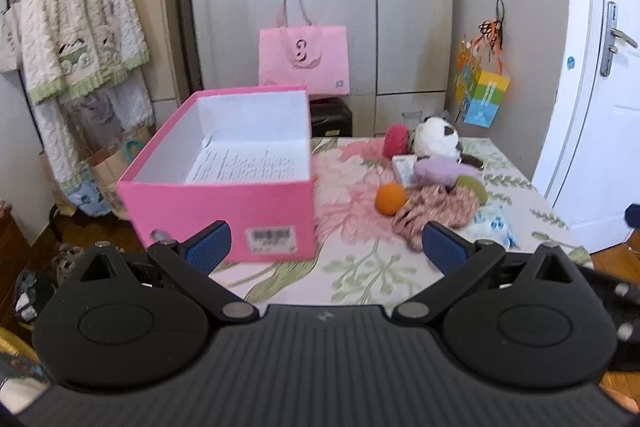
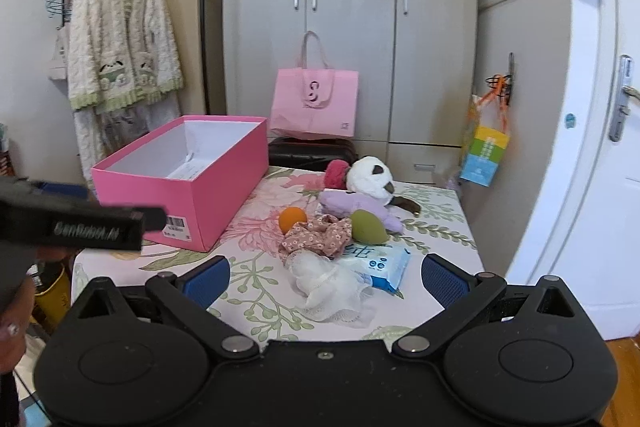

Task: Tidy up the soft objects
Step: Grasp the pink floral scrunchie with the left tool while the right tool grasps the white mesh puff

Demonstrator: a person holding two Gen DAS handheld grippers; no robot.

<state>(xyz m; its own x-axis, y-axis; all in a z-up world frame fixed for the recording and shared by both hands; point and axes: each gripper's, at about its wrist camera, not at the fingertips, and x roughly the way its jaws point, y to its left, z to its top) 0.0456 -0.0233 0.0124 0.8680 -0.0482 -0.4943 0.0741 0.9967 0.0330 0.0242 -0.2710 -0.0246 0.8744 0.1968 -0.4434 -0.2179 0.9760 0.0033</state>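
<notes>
- The left gripper (image 1: 326, 247) is hovering over the near edge of the counter (image 1: 360, 275), its blue fingers (image 1: 210, 245) spread wide with nothing between them.
- The right gripper (image 2: 326, 279) is hanging just off the near edge as well, fingers (image 2: 444, 281) equally wide and holding nothing; the white lace scrunchie (image 2: 328, 285) is lying between and just ahead of them.
- The pink box (image 1: 224, 183) is sitting open on the counter's left part, its near left corner reaching the counter's edge; only a printed sheet is lying inside.
- A bare strip of flowered cloth is running between the box and the pile of soft things, giving open room down the middle.
- The soft things are crowding the right half: an orange ball (image 2: 292, 219), a floral scrunchie (image 2: 316, 237) touching it, a green sponge (image 2: 368, 227), a lilac cloth (image 2: 360, 207), a panda plush (image 2: 372, 177) and a red yarn ball (image 2: 336, 175) at the far edge.
- A blue tissue pack (image 2: 384, 265) is lying beside the lace scrunchie, near the right edge.
- Behind the counter a pink paper bag (image 2: 314, 107) is standing against grey wardrobe doors (image 2: 352, 7); a knitted cardigan (image 2: 120, 39) is hanging on a rack at left, and a white door (image 2: 600, 147) is closing off the right.
</notes>
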